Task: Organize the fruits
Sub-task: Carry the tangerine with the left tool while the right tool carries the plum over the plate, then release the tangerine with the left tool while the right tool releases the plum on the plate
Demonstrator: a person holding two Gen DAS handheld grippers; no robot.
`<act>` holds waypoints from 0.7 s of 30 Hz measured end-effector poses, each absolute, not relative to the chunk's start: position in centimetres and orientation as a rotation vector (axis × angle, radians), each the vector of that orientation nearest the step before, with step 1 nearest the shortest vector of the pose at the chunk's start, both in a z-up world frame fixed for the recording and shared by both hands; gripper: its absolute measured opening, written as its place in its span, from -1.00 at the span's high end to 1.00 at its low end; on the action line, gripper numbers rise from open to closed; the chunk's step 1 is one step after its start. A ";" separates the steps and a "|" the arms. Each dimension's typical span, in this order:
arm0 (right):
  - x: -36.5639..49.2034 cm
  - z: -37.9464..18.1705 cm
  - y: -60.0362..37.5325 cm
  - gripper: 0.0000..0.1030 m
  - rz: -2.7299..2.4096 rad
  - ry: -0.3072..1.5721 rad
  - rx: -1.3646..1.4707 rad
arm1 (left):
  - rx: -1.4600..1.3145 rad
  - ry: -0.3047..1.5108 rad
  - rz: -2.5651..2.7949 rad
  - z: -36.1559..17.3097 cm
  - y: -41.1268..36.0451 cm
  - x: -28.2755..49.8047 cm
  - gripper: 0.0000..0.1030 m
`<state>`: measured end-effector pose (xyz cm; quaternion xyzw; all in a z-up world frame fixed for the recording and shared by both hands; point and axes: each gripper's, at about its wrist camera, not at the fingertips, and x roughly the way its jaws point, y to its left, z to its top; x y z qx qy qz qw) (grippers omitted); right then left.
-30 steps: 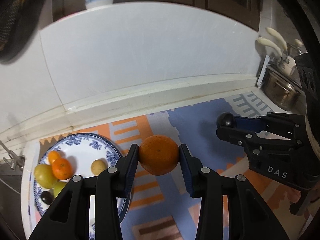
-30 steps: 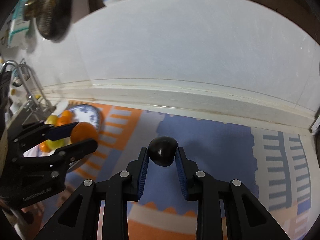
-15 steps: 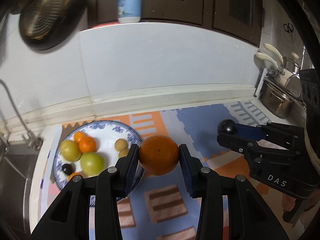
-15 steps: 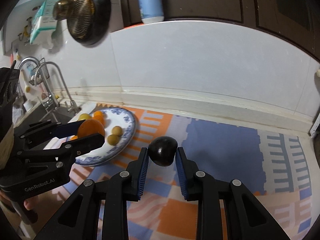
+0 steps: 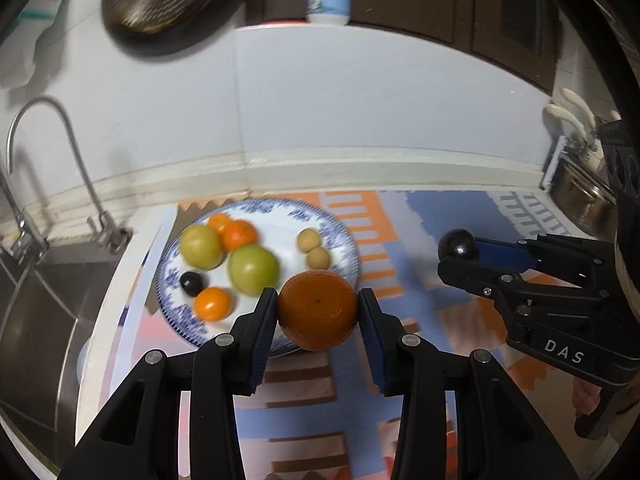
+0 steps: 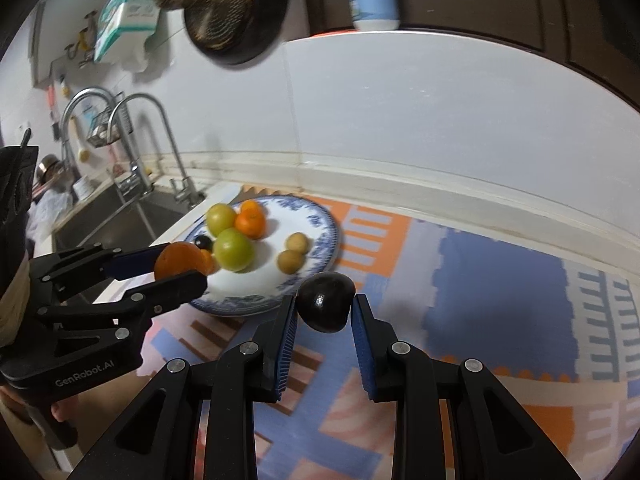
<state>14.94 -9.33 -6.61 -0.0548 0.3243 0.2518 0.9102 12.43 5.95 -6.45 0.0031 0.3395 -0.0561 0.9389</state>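
My left gripper point(image 5: 318, 312) is shut on a large orange point(image 5: 318, 310), held just over the near rim of the blue-and-white plate point(image 5: 344, 240). In the right wrist view the same left gripper point(image 6: 180, 268) shows at the left with the orange point(image 6: 180, 260). My right gripper point(image 6: 324, 308) is shut on a dark round plum point(image 6: 326, 306), above the mat just right of the plate point(image 6: 326, 224). The plate holds two green fruits point(image 5: 252, 268), small oranges point(image 5: 240, 234), two small tan fruits point(image 5: 318, 258) and a dark fruit point(image 5: 191, 282).
A patterned orange-and-blue mat point(image 5: 400, 220) covers the counter. A steel sink point(image 5: 40, 300) with a tap point(image 5: 48, 152) lies left of the plate. White tiled wall runs behind. A pan point(image 6: 236, 12) hangs on the wall and pots point(image 5: 580, 184) stand at the far right.
Both grippers have pulled back and swung left with their fruits. The plate has come from the far left toward the middle of both views, and the sink and tap have come into sight.
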 end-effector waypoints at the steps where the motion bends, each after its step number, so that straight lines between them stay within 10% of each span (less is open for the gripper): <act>1: 15.0 -6.7 -9.0 0.43 0.528 0.670 -0.118 | 0.000 0.698 -0.105 -6.7 6.4 12.5 0.22; 21: 19.7 -10.1 -2.4 0.43 0.652 0.751 -0.183 | 0.022 0.699 -0.091 -9.4 10.0 15.0 0.22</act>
